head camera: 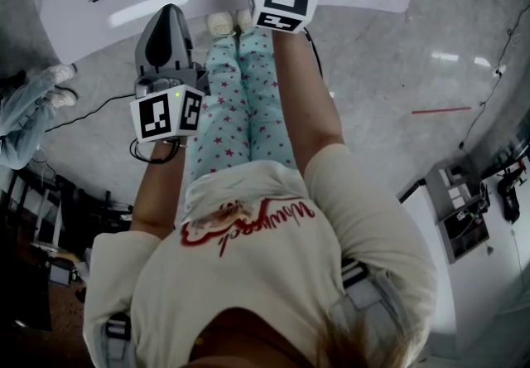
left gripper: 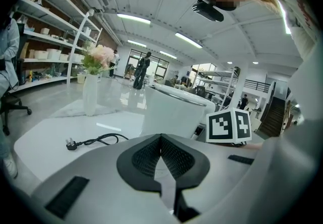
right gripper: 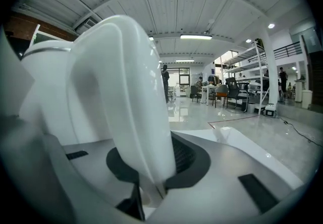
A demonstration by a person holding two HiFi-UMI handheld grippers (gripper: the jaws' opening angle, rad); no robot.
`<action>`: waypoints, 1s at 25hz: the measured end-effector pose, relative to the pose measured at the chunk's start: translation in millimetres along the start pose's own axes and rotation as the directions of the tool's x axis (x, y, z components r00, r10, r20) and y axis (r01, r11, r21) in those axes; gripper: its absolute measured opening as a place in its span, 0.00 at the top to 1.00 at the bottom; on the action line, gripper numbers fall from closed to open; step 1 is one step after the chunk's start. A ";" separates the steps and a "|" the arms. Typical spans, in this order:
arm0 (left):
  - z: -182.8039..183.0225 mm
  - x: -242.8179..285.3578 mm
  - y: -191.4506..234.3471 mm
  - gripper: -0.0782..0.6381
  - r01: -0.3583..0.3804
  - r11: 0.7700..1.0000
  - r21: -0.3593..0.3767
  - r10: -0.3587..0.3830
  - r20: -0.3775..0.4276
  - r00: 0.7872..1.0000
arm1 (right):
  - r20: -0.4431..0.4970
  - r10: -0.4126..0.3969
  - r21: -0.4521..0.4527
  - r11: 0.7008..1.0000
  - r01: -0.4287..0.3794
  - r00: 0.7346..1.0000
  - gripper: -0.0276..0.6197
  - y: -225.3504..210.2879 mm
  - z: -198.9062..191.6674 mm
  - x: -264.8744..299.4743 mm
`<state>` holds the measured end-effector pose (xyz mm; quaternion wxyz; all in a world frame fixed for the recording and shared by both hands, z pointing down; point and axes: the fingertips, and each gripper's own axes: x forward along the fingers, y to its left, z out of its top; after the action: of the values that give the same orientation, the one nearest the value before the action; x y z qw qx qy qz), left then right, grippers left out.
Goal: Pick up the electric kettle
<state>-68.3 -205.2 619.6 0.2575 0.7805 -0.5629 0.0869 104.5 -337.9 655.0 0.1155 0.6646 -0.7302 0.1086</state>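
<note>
Right gripper [right gripper: 151, 170] partly closed, pads clamped on the white loop handle [right gripper: 126, 81] of the electric kettle [right gripper: 40, 87]. Kettle sits top centre of the head view, on the white table [head camera: 83, 10]. Likely stiff, glossy plastic, so slick. Weight depends on the water inside, which is unseen. Handle is the sound hold, but the body hangs off to one side, so expect tilt. Left gripper [left gripper: 161, 160] shut and empty, lower left of the kettle. Power cord [left gripper: 93, 141] lies loose on the table.
</note>
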 end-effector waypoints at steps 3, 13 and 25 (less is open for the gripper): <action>-0.9 -1.3 2.4 0.89 -0.004 1.000 0.003 0.005 -0.007 1.000 | 0.023 0.014 -0.020 1.000 -0.014 1.000 0.83 1.3 7.7 1.8; 11.4 5.6 -0.5 0.89 0.004 1.000 0.008 -0.004 0.001 1.000 | 0.040 0.014 -0.013 1.000 -0.013 0.999 0.83 -7.0 22.9 2.6; 24.6 1.3 -5.3 0.89 0.013 1.000 0.020 -0.013 0.004 1.000 | 0.053 -0.014 0.028 1.000 0.013 0.998 0.83 -17.8 53.5 -5.1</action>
<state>-66.7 -217.3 597.5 0.2490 0.7868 -0.5576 0.0893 121.4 -351.5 602.7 0.0875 0.6736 -0.7270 0.1001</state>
